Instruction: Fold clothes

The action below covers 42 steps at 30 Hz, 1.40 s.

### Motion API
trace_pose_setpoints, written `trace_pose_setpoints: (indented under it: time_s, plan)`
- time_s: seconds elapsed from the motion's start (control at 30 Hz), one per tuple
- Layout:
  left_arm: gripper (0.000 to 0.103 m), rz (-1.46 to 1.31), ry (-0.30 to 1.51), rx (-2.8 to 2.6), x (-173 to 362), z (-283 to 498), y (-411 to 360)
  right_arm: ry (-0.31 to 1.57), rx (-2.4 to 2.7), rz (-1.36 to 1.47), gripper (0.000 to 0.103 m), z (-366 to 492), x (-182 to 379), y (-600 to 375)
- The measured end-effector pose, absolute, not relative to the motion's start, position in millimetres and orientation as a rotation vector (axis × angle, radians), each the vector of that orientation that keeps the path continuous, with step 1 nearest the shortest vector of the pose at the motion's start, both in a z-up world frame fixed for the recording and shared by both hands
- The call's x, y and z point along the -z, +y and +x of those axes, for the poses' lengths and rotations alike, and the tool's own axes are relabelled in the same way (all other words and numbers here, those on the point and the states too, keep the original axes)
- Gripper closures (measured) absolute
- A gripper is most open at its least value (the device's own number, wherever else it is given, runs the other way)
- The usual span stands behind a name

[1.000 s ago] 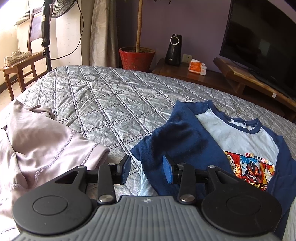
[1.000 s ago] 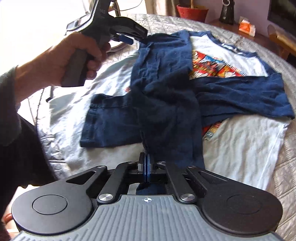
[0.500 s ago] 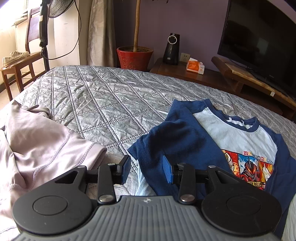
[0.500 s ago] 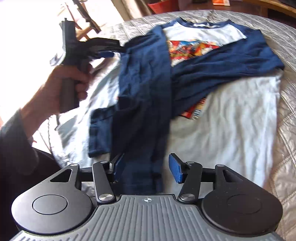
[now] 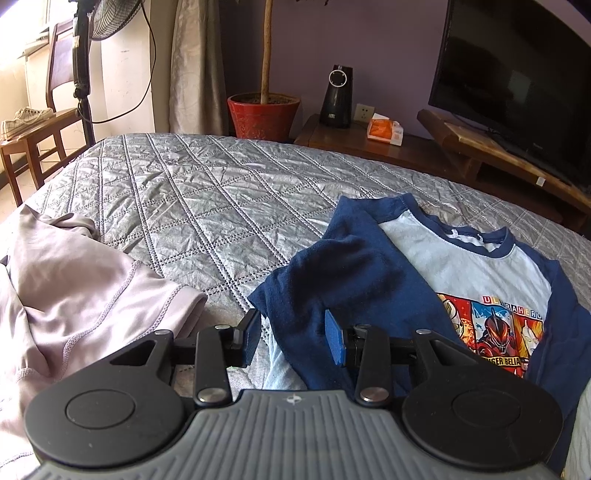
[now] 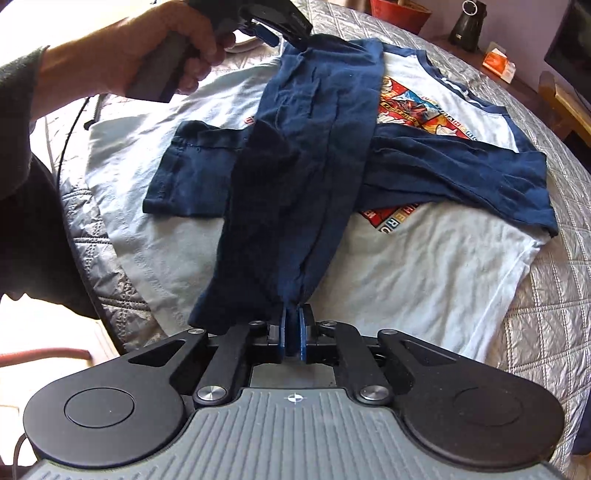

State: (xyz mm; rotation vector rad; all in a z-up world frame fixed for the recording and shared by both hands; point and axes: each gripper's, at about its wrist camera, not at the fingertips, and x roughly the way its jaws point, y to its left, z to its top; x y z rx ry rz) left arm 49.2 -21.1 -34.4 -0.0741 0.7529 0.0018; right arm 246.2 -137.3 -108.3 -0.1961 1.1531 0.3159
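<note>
A long-sleeved shirt with a light blue body (image 6: pixel 424 273), navy sleeves and a cartoon print (image 5: pixel 495 328) lies flat on the quilted bed. One navy sleeve (image 6: pixel 303 173) is stretched across the body. My right gripper (image 6: pixel 293 332) is shut on its cuff end. My left gripper (image 5: pixel 290 338) is open over the sleeve's shoulder fold (image 5: pixel 343 280), fabric lying between its fingers; it also shows in the right wrist view (image 6: pixel 273 31), held in a hand. The other sleeve (image 6: pixel 461 166) lies folded across the chest.
A pale pink garment (image 5: pixel 70 295) lies crumpled at the left of the grey quilted bed (image 5: pixel 207 199). Beyond the bed stand a red plant pot (image 5: pixel 262 114), a wooden TV stand (image 5: pixel 491 155) with a television, a chair (image 5: pixel 33 129) and a fan.
My right gripper opened half a second ago, then shut again on the sleeve cuff and pulled it straight. My left gripper stayed open by the shoulder, shifting slightly.
</note>
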Motion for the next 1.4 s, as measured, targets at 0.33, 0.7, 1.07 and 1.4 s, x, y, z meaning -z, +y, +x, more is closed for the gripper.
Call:
trace_pose_setpoints:
  time_s: [0.33, 0.7, 1.07, 1.4]
  plan:
    - [0.068, 0.031, 0.668, -0.042, 24, 8, -10, 0.959, -0.203, -0.136, 0.050, 254, 79, -127]
    - [0.058, 0.138, 0.818, 0.141, 4, -105, -25, 0.911, -0.168, -0.084, 0.041, 338, 126, -96]
    - [0.057, 0.262, 0.858, 0.174, 7, -153, -43, 1.028, -0.195, 0.018, 0.040, 253, 101, -115]
    - [0.057, 0.282, 0.809, 0.224, -14, -208, -52, 0.972, 0.017, 0.133, 0.066, 266, 121, -118]
